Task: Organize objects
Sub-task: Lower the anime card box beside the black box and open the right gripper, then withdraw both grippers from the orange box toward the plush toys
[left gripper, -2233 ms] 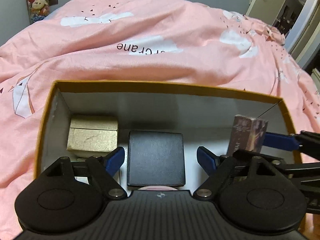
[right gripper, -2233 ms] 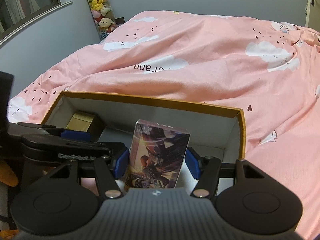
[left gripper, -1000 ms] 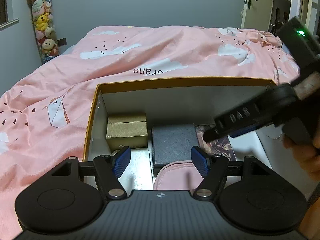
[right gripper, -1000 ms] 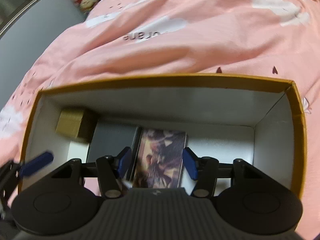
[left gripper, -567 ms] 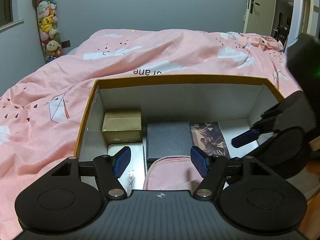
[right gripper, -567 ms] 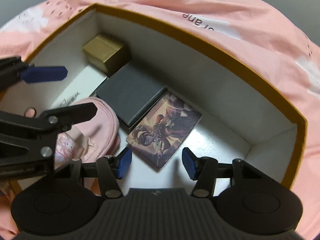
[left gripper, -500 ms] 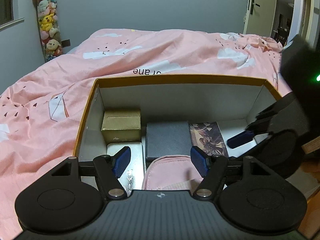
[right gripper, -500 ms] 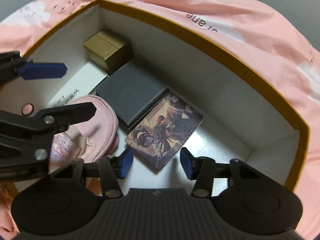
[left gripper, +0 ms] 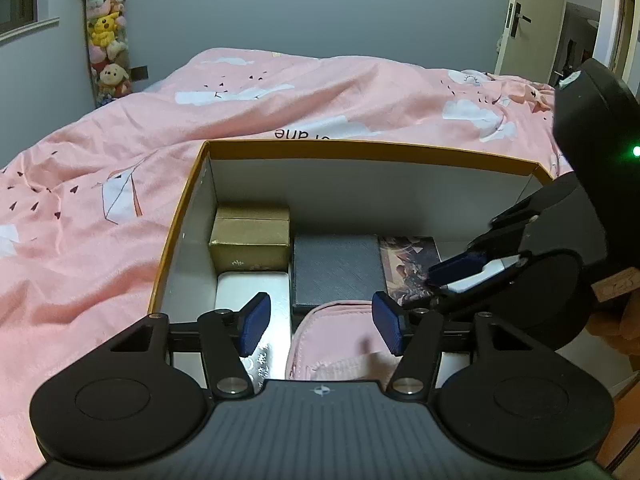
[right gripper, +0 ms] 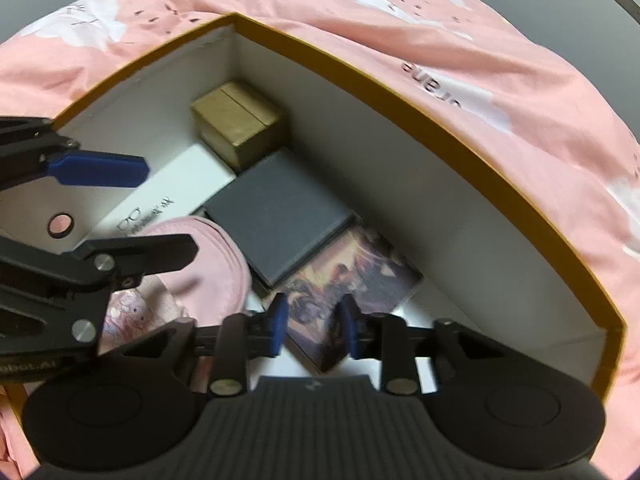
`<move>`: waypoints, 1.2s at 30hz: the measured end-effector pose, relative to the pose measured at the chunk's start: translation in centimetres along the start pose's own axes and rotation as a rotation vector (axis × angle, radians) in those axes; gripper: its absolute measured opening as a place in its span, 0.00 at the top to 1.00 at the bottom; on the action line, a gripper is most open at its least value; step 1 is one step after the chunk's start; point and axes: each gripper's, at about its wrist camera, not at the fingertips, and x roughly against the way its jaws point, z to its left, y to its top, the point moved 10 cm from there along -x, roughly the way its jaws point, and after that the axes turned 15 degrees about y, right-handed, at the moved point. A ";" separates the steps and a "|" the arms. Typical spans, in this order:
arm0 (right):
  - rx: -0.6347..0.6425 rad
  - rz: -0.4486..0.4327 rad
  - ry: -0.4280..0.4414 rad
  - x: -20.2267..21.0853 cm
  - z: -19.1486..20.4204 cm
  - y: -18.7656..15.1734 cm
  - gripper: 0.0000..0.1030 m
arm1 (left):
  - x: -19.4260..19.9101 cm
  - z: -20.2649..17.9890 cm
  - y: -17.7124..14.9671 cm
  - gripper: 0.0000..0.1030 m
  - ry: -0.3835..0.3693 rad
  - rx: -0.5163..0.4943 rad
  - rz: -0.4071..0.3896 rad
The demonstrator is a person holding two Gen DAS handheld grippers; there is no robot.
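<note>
Black ribbed left gripper (left gripper: 321, 322) body, blue-padded fingers (left gripper: 254, 322) — silver screws, round black hubs, green indicator light

Five things in one box (left gripper: 182, 216)
One gold box (left gripper: 250, 242), one dark grey case (left gripper: 336, 270), one white box (left gripper: 252, 292), one pink pouch (left gripper: 332, 340) — and one illustrated card pack (right gripper: 352, 276).

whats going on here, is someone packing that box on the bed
Yes. A person with a gripper in each hand is sorting small things into an open box on the pink bedspread. Inside lie a gold box, a grey case, a white box, a pink pouch and an illustrated card box, flat on the bottom. The right gripper hovers above the card box, jaws closing on nothing. The left gripper hangs over the pouch, also empty and closing.
</note>
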 end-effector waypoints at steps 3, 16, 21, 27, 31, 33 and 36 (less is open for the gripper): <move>0.014 0.024 -0.004 0.3 0.3 -0.4 0.40 | 0.2 -0.3 -0.1 0.33 -0.020 0.008 0.007; 0.074 0.088 -0.030 -1.7 -0.9 -1.5 0.51 | -0.1 -0.3 -0.6 0.33 -0.035 0.030 0.042; 0.068 0.084 -0.037 -1.7 -1.3 -1.4 0.51 | 0.0 -0.5 -0.8 0.33 -0.032 0.022 0.041; 0.037 0.072 -0.055 -0.3 -1.2 -1.6 0.51 | 0.8 -0.6 -0.1 0.33 -0.031 0.008 0.023; -0.012 -0.016 -0.060 3.0 -1.0 -1.6 0.50 | 2.5 -1.0 0.6 0.33 -0.055 0.009 -0.001; -0.053 -0.076 -0.051 5.2 -0.7 -1.9 0.48 | 3.6 -1.4 0.7 0.34 -0.079 0.013 -0.003; -0.106 -0.142 -0.054 7.6 0.3 -2.6 0.44 | 5.3 -1.9 0.6 0.35 -0.107 0.022 -0.007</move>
